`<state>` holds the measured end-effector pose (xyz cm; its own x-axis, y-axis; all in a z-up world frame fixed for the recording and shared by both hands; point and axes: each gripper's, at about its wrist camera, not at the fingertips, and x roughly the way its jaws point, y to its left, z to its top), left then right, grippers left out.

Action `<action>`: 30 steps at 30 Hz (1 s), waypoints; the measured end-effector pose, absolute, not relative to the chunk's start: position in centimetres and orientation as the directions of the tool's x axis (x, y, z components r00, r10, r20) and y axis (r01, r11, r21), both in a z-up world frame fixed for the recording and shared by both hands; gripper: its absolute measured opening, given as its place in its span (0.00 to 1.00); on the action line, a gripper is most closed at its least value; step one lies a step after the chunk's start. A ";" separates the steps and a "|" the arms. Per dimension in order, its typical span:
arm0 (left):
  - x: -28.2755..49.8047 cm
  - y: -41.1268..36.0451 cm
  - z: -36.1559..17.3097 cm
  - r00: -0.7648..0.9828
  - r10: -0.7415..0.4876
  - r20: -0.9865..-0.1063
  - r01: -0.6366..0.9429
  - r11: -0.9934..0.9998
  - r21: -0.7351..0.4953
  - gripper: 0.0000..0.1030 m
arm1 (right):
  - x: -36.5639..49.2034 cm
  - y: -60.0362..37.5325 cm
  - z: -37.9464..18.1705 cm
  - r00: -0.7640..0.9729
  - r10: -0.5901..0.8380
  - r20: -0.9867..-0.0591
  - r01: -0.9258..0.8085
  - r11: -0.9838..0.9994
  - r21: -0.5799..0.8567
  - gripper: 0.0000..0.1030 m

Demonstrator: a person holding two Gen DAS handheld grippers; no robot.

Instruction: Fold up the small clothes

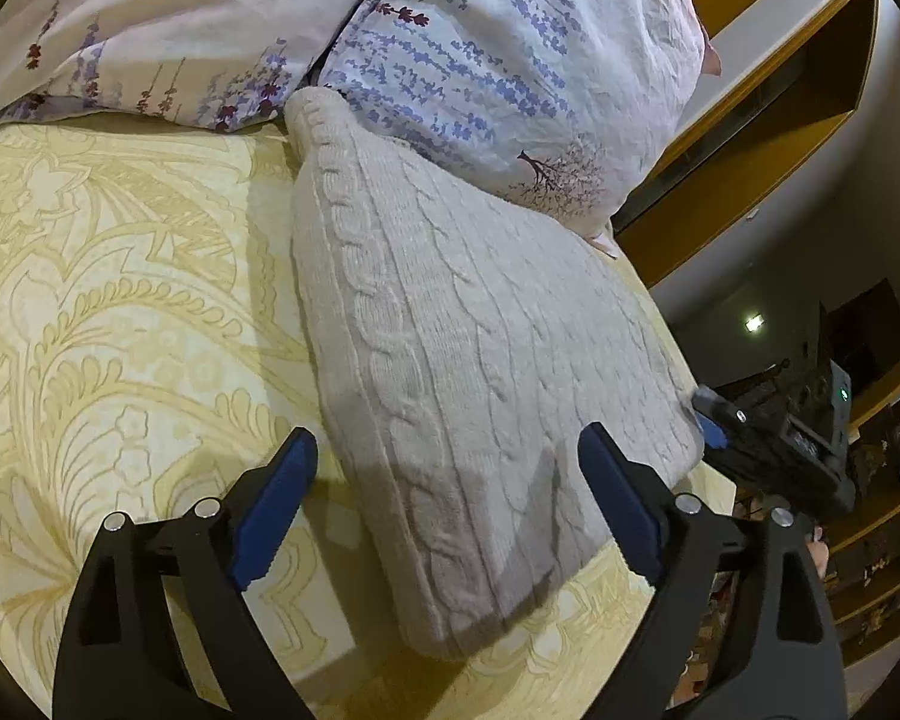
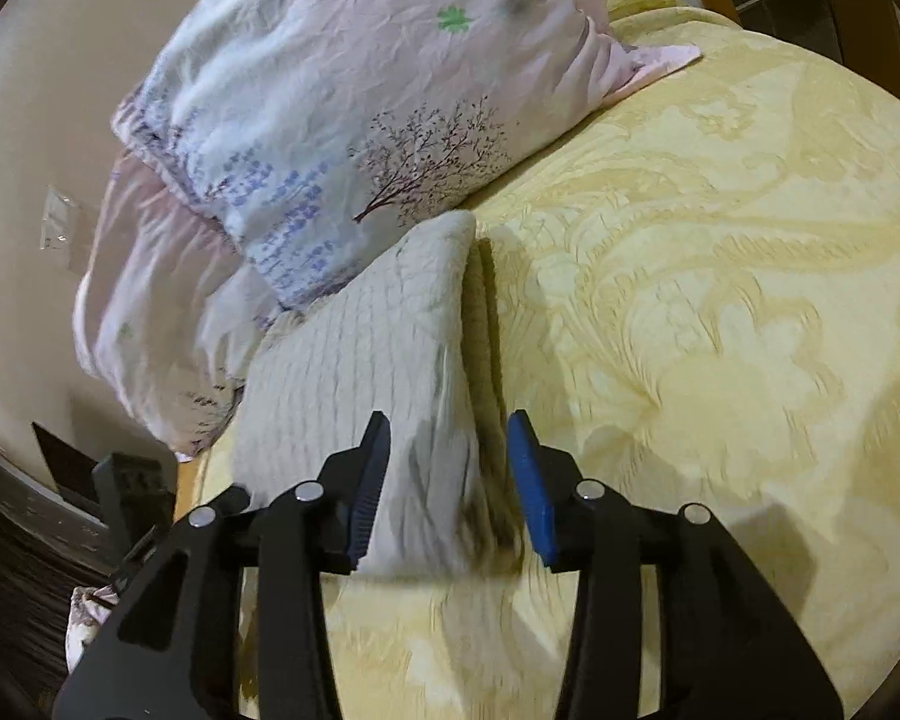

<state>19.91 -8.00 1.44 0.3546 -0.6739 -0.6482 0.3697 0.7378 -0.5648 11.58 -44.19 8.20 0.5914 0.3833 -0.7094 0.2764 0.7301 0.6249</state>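
Nearest me, my left gripper point(image 1: 450, 498) stands wide open, its blue pads either side of the near corner of the folded sweater point(image 1: 462, 348) and pressing on nothing. My right gripper point(image 2: 450, 480) is part open around the sweater's near end; the left pad looks close against the knit, the right pad stands clear, so I read no grip there. The cream cable-knit sweater lies folded on the yellow bedspread point(image 1: 120, 312), close to the bed's side edge, its far end touching the flowered pillow point(image 1: 510, 60). Its layered edge shows in the right wrist view. I judge the fold close to done. To finish well, I would keep the layers stacked, avoid snagging the knit, and draw both grippers back without dragging the bundle toward the bed's edge.
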 end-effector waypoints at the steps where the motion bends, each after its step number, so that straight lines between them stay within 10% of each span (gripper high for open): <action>1: 19.8 -8.2 1.5 0.359 -0.665 -0.655 0.370 0.746 -0.554 0.89 | 11.3 -44.0 8.2 0.589 0.388 -0.709 0.273 0.731 0.626 0.40; 7: 17.9 -9.6 1.6 0.369 -0.637 -0.677 0.424 0.763 -0.487 0.90 | 10.4 -42.2 7.7 0.576 0.360 -0.734 0.247 0.779 0.576 0.17; 20: 17.2 -9.0 1.3 0.358 -0.673 -0.647 0.420 0.735 -0.533 0.84 | 10.2 -41.9 7.0 0.531 0.192 -0.825 0.305 0.865 0.398 0.13; 30: 18.9 -7.8 1.7 0.352 -0.683 -0.640 0.335 0.731 -0.595 0.94 | 11.4 -44.8 8.0 0.542 0.338 -0.769 0.327 0.758 0.564 0.48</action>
<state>18.93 -7.81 1.66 0.3521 -0.6827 -0.6403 0.3350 0.7307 -0.5948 11.45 -44.84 7.97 0.5424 0.3385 -0.7689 0.3270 0.7580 0.5644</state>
